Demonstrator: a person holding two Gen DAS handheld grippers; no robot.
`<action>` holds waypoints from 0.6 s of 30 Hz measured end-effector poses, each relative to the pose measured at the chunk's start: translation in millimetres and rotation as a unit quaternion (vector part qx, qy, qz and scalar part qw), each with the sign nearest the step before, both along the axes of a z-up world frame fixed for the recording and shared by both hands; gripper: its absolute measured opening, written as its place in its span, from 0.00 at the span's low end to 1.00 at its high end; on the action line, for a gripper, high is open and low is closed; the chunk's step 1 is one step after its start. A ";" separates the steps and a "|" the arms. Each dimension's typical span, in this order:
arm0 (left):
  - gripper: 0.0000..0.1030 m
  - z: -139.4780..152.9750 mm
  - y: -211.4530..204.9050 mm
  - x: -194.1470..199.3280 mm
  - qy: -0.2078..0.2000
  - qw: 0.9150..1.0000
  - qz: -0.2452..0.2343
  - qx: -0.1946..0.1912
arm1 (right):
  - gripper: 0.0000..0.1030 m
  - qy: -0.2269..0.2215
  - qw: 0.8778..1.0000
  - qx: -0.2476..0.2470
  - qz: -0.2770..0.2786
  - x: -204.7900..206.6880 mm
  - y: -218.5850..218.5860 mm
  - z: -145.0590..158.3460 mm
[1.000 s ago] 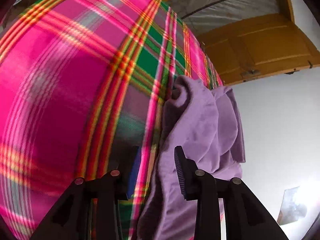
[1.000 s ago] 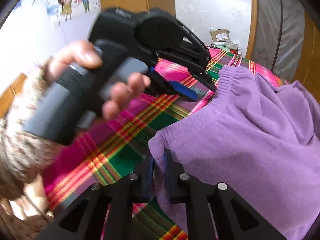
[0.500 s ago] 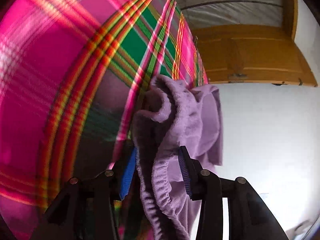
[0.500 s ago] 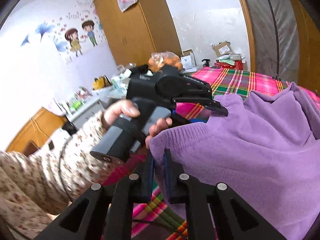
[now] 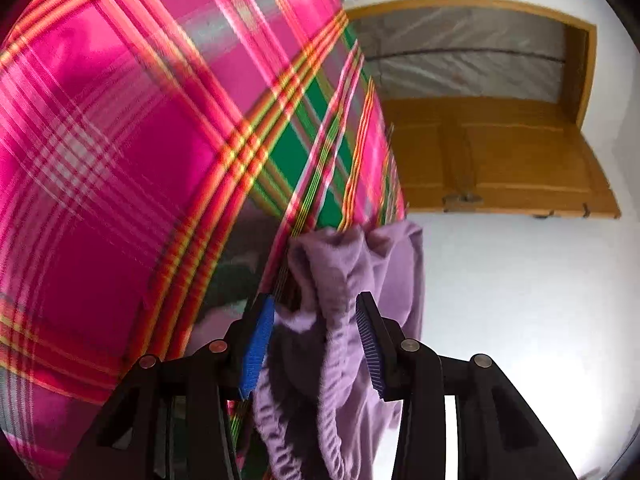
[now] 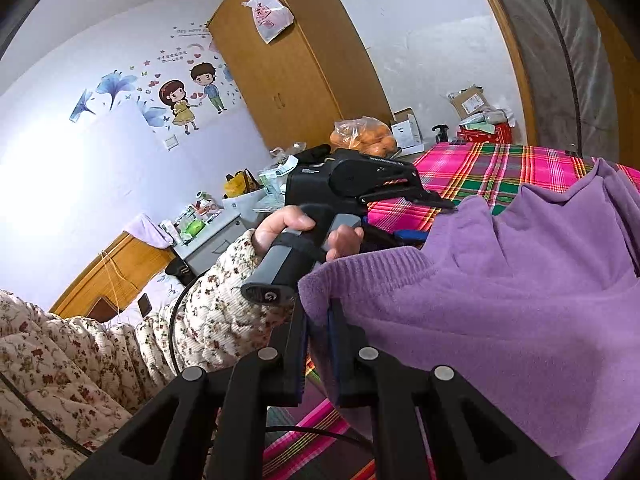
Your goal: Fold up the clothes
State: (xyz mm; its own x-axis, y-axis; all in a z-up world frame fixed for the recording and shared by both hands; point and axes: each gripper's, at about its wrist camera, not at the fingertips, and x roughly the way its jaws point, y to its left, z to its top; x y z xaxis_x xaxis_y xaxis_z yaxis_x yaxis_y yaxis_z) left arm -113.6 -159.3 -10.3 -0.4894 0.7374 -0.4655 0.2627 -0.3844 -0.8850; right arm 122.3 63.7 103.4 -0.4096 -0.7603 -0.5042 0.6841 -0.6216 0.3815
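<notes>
So, one purple garment [image 6: 500, 300], two grippers, one plaid bedspread [image 5: 140, 140] under it all. My right gripper [image 6: 318, 344] is pinching the ribbed hem corner, fingers pressed tight on the fabric. My left gripper [image 5: 316, 340] is spread wide, the elastic waistband bunched between its blue pads [image 5: 258, 344] but not squeezed. Only the right view shows my left hand [image 6: 304, 228] on its handle, plus one wardrobe [image 6: 296, 64] on the far side. Only the left view shows the wooden door [image 5: 500, 160].
</notes>
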 end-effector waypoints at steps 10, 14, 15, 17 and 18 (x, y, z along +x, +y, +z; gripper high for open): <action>0.42 5.9 0.6 13.3 -0.006 0.999 0.015 -0.047 | 0.10 -0.008 1.000 -0.005 0.002 -0.5 8.9 -5.7; 0.42 7.1 -9.2 33.6 0.003 0.998 0.007 -0.064 | 0.10 -0.005 1.000 -0.011 -0.001 3.7 15.3 0.5; 0.42 9.4 -10.7 37.9 0.011 0.997 0.009 -0.078 | 0.10 -0.006 1.000 -0.014 -0.001 3.5 17.6 0.9; 0.42 13.8 -13.7 46.3 0.025 0.994 0.015 -0.107 | 0.10 -0.007 1.000 -0.018 0.001 2.9 18.7 1.8; 0.42 14.0 -14.9 47.6 0.031 0.994 0.013 -0.104 | 0.10 -0.005 1.000 -0.018 0.003 3.3 18.6 2.5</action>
State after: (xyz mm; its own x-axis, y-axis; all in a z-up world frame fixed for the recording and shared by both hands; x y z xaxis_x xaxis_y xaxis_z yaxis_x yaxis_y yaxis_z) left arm -66.0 -174.2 3.7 -0.5395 0.6155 -0.5746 0.2222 -0.5542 -0.8022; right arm 125.5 82.3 105.9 -0.4005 -0.7802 -0.4806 0.6838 -0.6036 0.4101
